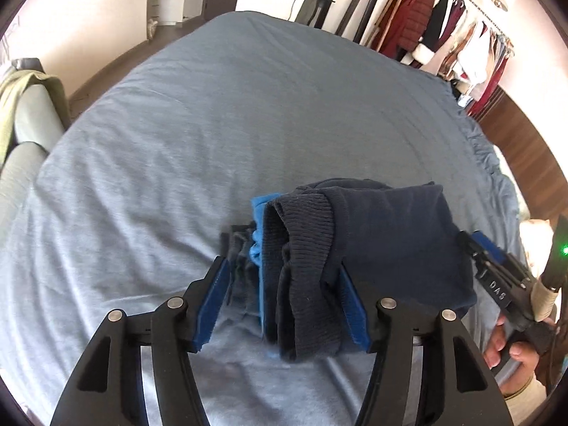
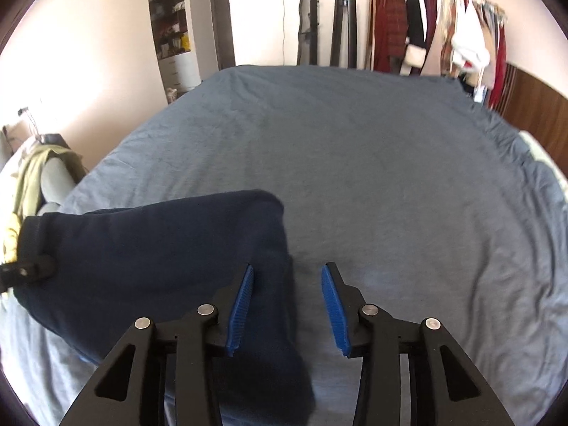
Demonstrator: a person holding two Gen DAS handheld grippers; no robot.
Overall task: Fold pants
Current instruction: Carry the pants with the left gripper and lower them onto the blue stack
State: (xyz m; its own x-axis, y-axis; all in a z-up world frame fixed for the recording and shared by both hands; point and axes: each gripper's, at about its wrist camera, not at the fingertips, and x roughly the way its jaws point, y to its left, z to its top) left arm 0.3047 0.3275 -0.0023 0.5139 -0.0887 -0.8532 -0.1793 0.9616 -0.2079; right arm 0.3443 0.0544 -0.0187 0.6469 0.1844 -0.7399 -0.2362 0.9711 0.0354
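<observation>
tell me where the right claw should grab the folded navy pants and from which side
Judging from the right wrist view, take the folded navy pants at their right-hand folded edge, coming in low from the near side. That edge already lies between the open right claw fingers, thick and rounded; the left claw straddles the ribbed cuff end.

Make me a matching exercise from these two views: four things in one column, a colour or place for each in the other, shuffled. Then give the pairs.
Things:
1. pants
2. bed sheet
3. coats
4. left tongs

Descriptions:
A. hanging on a rail by the far wall
B. light blue, spread flat
C. dark navy, folded in a bundle
D. open around the ribbed cuff end

Pairs: 1-C, 2-B, 3-A, 4-D
</observation>
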